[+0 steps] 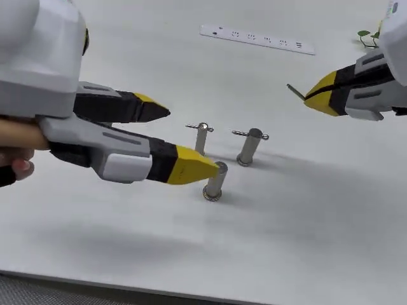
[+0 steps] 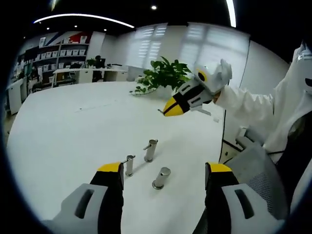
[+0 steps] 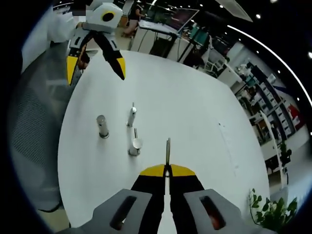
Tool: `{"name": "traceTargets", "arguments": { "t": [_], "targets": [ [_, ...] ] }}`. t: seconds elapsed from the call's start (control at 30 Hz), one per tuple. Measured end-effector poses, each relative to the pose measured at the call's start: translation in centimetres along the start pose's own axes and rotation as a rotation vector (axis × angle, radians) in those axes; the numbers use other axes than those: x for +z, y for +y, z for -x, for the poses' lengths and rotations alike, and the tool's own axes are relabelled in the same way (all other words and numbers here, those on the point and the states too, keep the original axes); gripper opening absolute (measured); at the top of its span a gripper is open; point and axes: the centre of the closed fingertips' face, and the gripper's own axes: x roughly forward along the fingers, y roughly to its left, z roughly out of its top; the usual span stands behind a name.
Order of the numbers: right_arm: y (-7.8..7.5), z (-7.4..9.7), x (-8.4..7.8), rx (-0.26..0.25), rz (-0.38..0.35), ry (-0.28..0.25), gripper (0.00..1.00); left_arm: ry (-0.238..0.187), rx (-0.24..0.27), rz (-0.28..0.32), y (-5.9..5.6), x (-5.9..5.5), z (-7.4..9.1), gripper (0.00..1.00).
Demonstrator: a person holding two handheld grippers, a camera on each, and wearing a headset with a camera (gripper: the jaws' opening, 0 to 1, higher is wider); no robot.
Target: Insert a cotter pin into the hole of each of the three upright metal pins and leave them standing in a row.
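Item: cotter-pin assembly, two of three done. Landmark: bare metal pin (image 1: 216, 181), which stood upright on the white desk (image 1: 299, 235) with nothing through its head. Just behind it stood the first fitted metal pin (image 1: 201, 143), a looped cotter pin (image 1: 200, 128) crosswise through its top. Behind and to the right of the landmark stood the second fitted metal pin (image 1: 248, 151), likewise carrying a cotter pin (image 1: 249, 134). The three looked more like a loose cluster than a straight row, so straightening probably remained as well as the last insertion. Right hand-held gripper (image 1: 311, 96): raised well to the right of the landmark, jaws pinched together on the third cotter pin (image 1: 294, 91), which pointed roughly toward the group. Left hand-held gripper (image 1: 192, 140): jaws spread wide and carrying nothing, the lower yellow tip just beside the landmark's head; whether it touched could not be told. In the left gripper view the landmark lay ahead between the jaws. Obstruction, by judgement: that lower jaw crowded the left side of the landmark, and the fitted pins stood close behind it. Sundries: a white power strip (image 1: 257, 39) lay well beyond the landmark, with a small green plant (image 1: 367, 37) at the far right edge.
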Motion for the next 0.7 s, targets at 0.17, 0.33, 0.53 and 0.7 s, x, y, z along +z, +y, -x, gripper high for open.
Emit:
{"name": "traceTargets", "arguments": {
  "t": [0.17,0.33,0.53,0.7],
  "targets": [
    [0.3,1.1,1.5,-0.075,0.055,-0.043,0.0,-0.014,-0.007,0.021,0.2,0.4,-0.5,0.63],
    [1.2,1.5,2.3,-0.101,0.095,-0.049,0.0,-0.021,-0.038,0.038,-0.3,0.7,-1.2,0.56],
    [3.0,1.5,4.2,-0.095,0.134,-0.079,0.0,-0.044,-0.072,0.065,-0.9,1.4,-2.0,0.49],
    [4.7,0.8,5.8,-0.046,0.168,-0.111,0.0,-0.062,-0.083,0.074,-1.1,2.2,-2.7,0.44]
  ]
}}
